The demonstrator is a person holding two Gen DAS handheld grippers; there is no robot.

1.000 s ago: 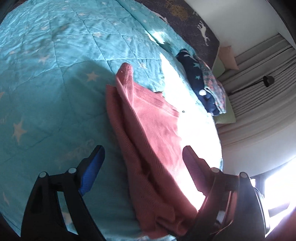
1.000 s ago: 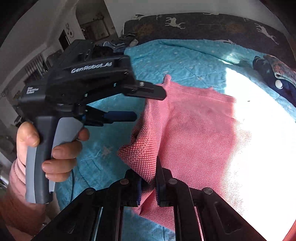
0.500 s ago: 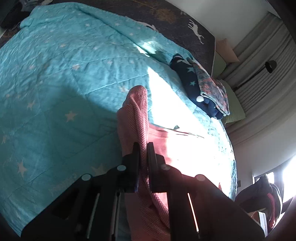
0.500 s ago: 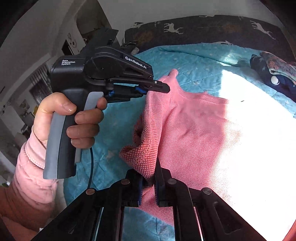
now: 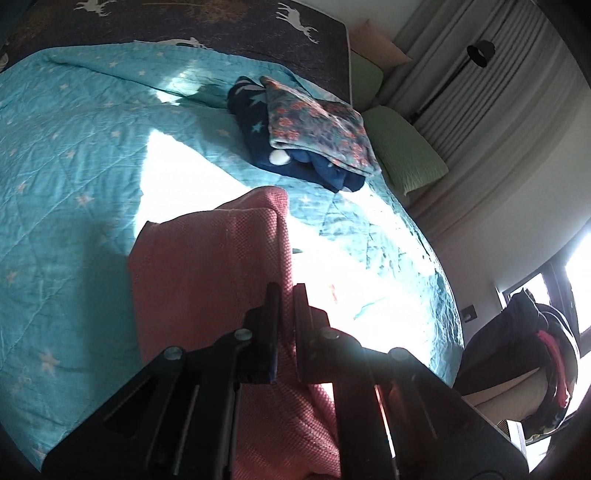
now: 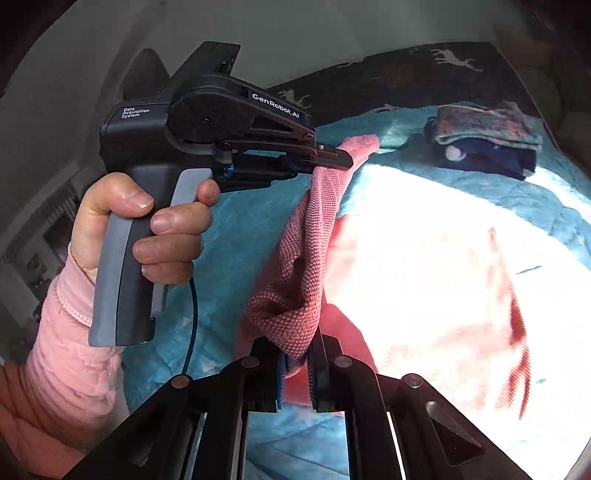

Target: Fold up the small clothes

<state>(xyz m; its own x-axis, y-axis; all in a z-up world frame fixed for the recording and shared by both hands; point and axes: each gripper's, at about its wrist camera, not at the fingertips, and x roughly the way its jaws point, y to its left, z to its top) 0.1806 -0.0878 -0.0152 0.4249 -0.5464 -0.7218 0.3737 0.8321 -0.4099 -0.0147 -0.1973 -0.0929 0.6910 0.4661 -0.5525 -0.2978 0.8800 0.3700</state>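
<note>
A pink knit garment [image 5: 207, 266] lies on the teal star quilt [image 5: 66, 155]. My left gripper [image 5: 285, 291] is shut on its left edge and holds that edge lifted off the bed. In the right wrist view the left gripper [image 6: 338, 157] pinches the garment's far corner, and the cloth [image 6: 314, 236] hangs between both grippers. My right gripper [image 6: 297, 354] is shut on the near corner of the same edge. The rest of the garment [image 6: 424, 280] lies flat in bright sunlight.
A folded stack of a floral piece [image 5: 317, 125] on a navy star piece [image 5: 258, 147] sits at the far side of the bed, also in the right wrist view [image 6: 487, 136]. Green pillows [image 5: 402, 151] and curtains [image 5: 491, 99] stand beyond. A dark deer-print headboard [image 5: 221, 22] runs behind.
My left gripper went from open over the garment to shut on its edge, then lifted it. Both grippers have raised the left edge higher and turned toward the folded stack.
</note>
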